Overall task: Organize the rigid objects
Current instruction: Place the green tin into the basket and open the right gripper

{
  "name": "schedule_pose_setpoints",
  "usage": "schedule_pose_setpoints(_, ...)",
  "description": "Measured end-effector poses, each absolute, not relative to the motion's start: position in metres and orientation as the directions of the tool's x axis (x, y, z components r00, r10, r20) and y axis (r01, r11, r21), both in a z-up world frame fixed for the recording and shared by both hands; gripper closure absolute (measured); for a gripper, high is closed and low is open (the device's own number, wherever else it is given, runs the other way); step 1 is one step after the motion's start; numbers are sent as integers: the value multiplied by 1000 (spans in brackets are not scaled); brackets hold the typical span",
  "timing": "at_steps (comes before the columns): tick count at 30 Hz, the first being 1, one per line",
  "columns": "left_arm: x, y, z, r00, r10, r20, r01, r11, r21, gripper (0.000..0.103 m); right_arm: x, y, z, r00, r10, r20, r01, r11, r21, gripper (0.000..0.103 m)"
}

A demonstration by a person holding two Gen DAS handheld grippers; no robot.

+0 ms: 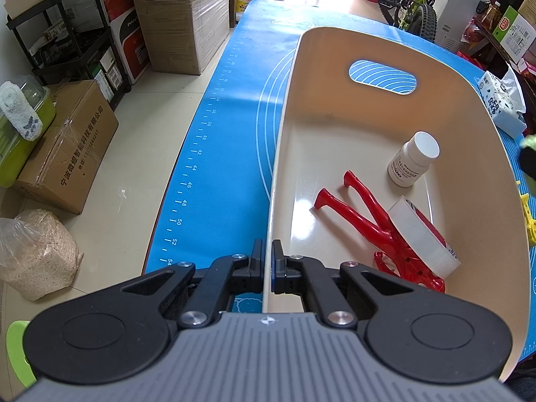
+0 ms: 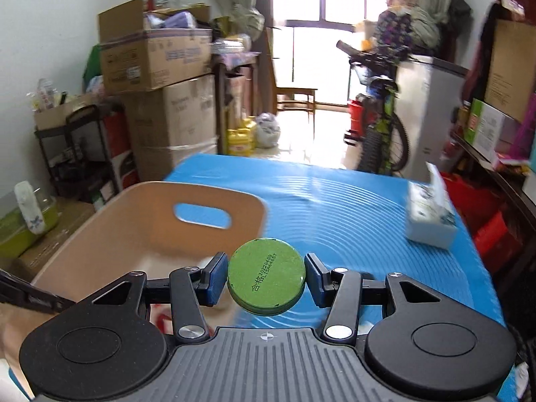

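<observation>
A beige bin (image 1: 335, 43) with a handle slot stands on the blue mat (image 1: 234, 134). In it lie a white pill bottle (image 1: 413, 159), a red plastic tool (image 1: 368, 221) and a roll of clear tape (image 1: 425, 238). My left gripper (image 1: 267, 258) is shut on the bin's near left wall. My right gripper (image 2: 266, 276) is shut on a round green tin (image 2: 266, 276), held in the air above the mat, just right of the bin (image 2: 134, 227). The right gripper shows as a blur at the right edge of the left wrist view (image 1: 529, 157).
A white tissue pack (image 2: 430, 214) sits on the mat's right side, also seen from the left wrist (image 1: 502, 104). Yellow plastic pieces (image 1: 529, 217) lie right of the bin. Cardboard boxes (image 1: 67, 147), a black rack (image 1: 67, 33) and a bicycle (image 2: 378, 127) surround the table.
</observation>
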State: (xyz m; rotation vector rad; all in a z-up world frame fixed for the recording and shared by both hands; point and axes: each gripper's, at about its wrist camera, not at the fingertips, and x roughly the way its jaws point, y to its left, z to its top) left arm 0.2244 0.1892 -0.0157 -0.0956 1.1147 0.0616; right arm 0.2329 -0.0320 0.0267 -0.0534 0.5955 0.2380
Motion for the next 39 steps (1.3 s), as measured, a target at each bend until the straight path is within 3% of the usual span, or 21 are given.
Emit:
schedule_pose_setpoints(9,225,186,-16,439,4,-899,-96,994,-43,98,245,23,7,721,262,-641,-343,939,-2,48)
schedule_pose_setpoints(24,226,185,-16,438,5,-899,-97,994,-42,99,259,61,-22,559,200,-805,-423,904,-69,48)
schedule_pose_setpoints(33,226,185,-15,438,6,-899,-97,995,-40,98,251,45,-7,607,264,-749,-427,904,-28,31)
schedule_pose_setpoints(39,226,185,-15,438,7,-899,-96,995,-39,98,244,5,18,668,278,-690,-391,921,-7,29)
